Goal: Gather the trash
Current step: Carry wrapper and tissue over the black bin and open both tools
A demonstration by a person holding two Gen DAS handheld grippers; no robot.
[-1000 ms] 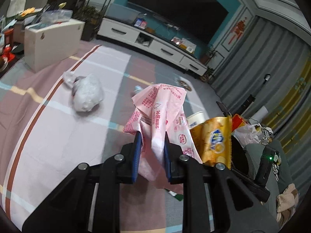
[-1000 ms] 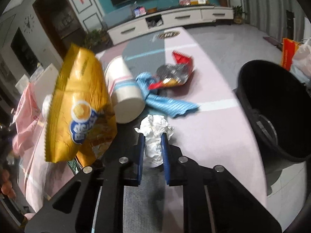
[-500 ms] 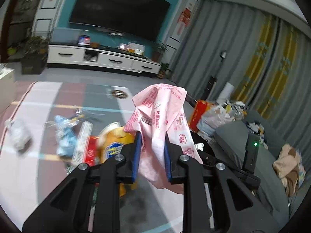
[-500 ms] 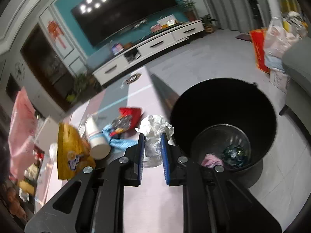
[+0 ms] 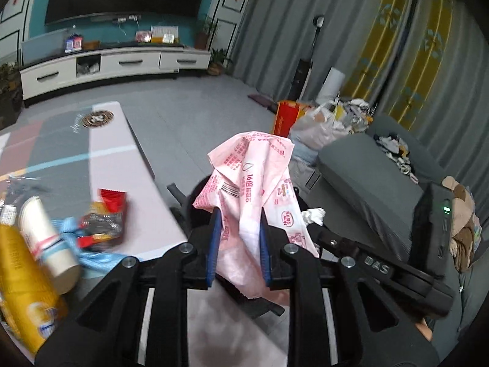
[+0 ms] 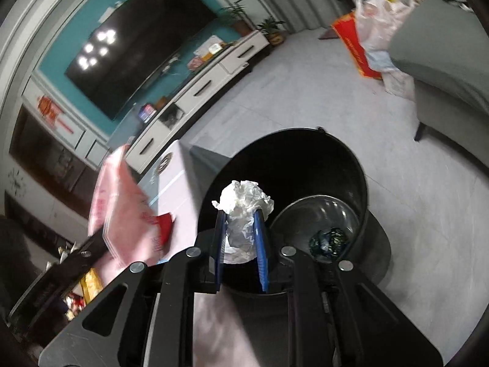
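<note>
Left wrist view: the left gripper [image 5: 237, 246] is clamped on 1 pink printed wrapper [image 5: 256, 189], which stands up between its 2 blue pads [image 5: 213, 241]. On the table [image 5: 122, 165] to the left lie 1 paper cup [image 5: 45, 244], 1 yellow snack bag [image 5: 21, 290], 1 red foil wrapper [image 5: 105, 214] and 1 blue cloth [image 5: 91, 257], all close together and blurred. The right gripper [image 5: 308, 223] shows at the right, holding 1 crumpled white paper ball [image 5: 313, 215]. Right wrist view: the right gripper [image 6: 241, 244] is clamped on the same white paper ball [image 6: 243, 211], positioned above the open black trash bin [image 6: 351, 165]. Inside the bin sits 1 dark crumpled item [image 6: 328, 240]. The pink wrapper [image 6: 122, 211] appears at the left, blurred, just beside the bin rim.
</note>
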